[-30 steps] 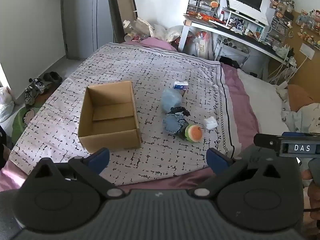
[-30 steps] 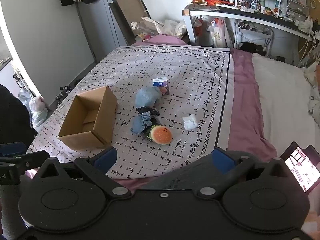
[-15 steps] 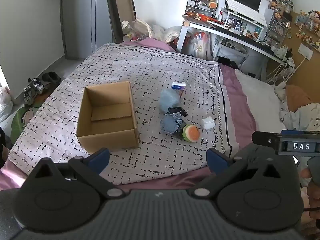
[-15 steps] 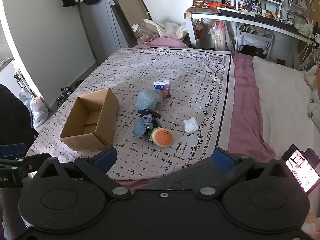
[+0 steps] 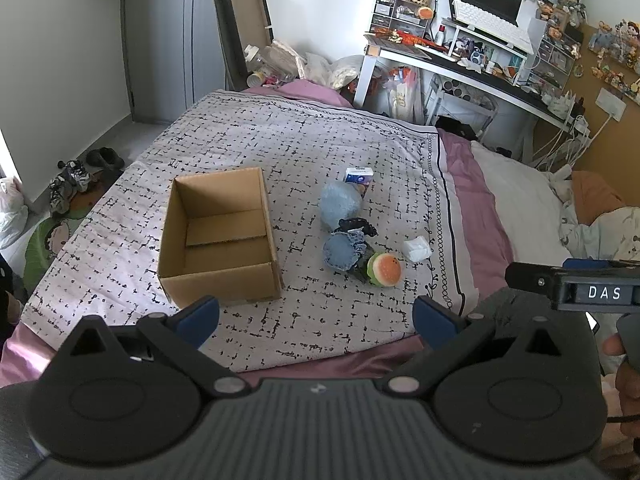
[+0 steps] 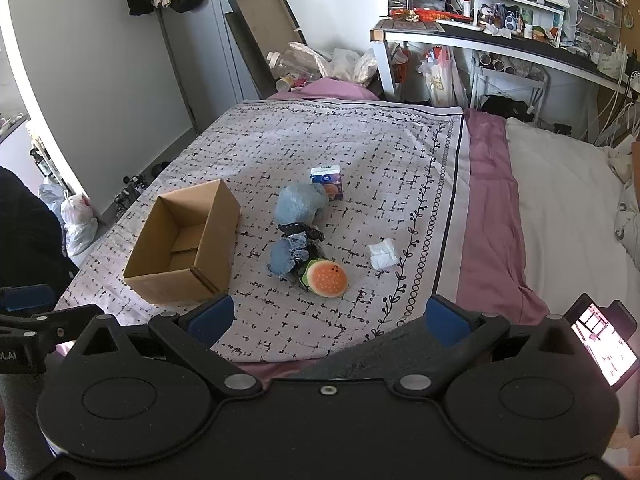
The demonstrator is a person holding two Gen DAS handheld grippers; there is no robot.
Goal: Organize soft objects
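Fingers (image 5: 196, 316) (image 6: 444, 318) of both grippers spread, empty; phone screen (image 6: 600, 340) only in right view.

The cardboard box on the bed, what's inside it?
The cardboard box holds only its folded-down bottom flap; no soft objects. Its near inner wall is hidden from view.

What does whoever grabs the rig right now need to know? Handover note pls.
Left gripper: open, holding nothing, short of the bed.
Right gripper: open, holding nothing.
Cardboard box: on the patterned blanket, nothing visible inside.
Right of the box, in a cluster: burger plush, blue fabric bundle, blue plush, tissue pack; crumpled tissue apart.
Done: nothing boxed.
Left: everything.
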